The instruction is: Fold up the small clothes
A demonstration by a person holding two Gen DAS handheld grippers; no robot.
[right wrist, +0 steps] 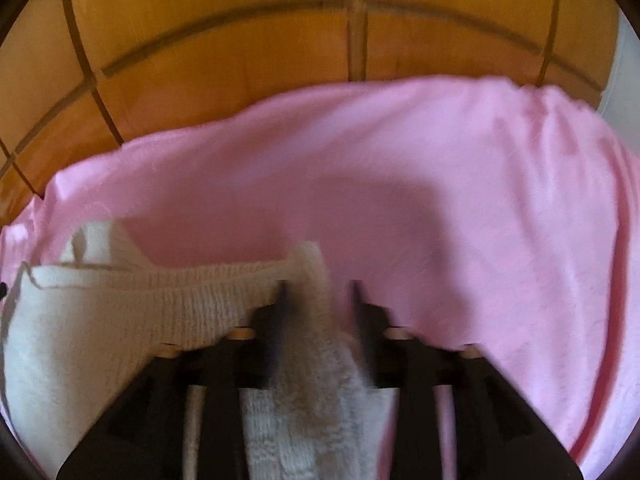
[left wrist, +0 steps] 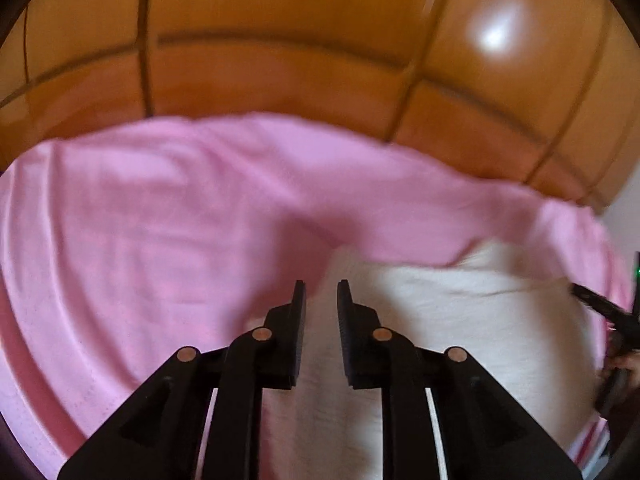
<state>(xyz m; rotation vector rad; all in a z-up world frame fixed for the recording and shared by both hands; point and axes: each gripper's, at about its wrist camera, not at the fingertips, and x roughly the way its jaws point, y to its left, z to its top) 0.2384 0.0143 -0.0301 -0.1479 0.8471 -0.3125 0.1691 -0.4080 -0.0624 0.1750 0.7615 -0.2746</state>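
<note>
Item: 1 cream knitted garment (right wrist: pixel 100 312), lying on a pink sheet (right wrist: pixel 460 220), top edge doubled over; fold judged partly done, flattening left. Left hand-held gripper (left wrist: pixel 321 294): jaws slightly apart, empty. Right hand-held gripper (right wrist: pixel 318 292): jaws apart, knit corner loose between them. Behind: orange wooden panelling (left wrist: pixel 280 40).

Two close downward wrist views
</note>
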